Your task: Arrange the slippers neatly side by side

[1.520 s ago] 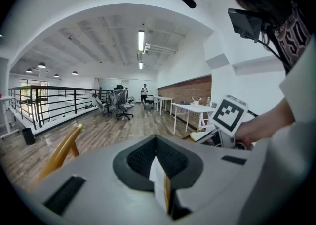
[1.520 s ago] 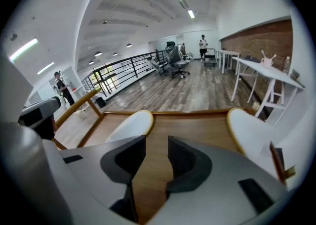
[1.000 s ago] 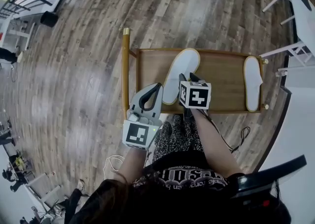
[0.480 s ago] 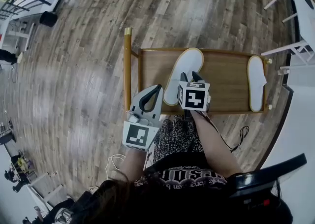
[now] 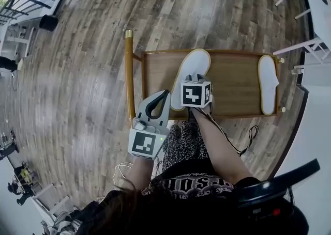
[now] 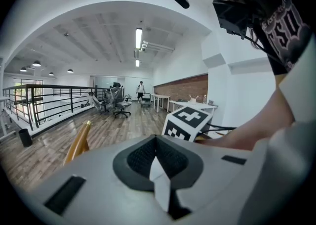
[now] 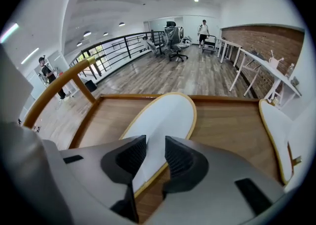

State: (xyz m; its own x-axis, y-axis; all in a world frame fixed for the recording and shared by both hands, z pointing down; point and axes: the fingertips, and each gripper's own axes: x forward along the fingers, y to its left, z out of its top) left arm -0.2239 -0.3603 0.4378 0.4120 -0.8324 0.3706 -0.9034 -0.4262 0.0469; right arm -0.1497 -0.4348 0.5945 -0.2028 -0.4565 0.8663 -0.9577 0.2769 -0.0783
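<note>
Where cart [image 5: 232, 81] ends, 1 slipper [image 5: 268, 84] lies.

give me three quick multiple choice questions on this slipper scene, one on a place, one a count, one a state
1. Where does the straight slipper lie?
A. at the right end of the tray
B. on the floor
C. at its left end

2. How many slippers are on the tray?
A. one
B. two
C. four

3. How do the jaws of the right hand-held gripper stand?
A. clamped on a slipper
B. apart
C. shut, empty

Answers:
1. A, it lies along the tray's right edge.
2. B, the slanted slipper and the straight one are the only two.
3. B, its jaws stand apart over the slanted slipper's near end. They have just closed a little, and nothing is pressed between them.
</note>
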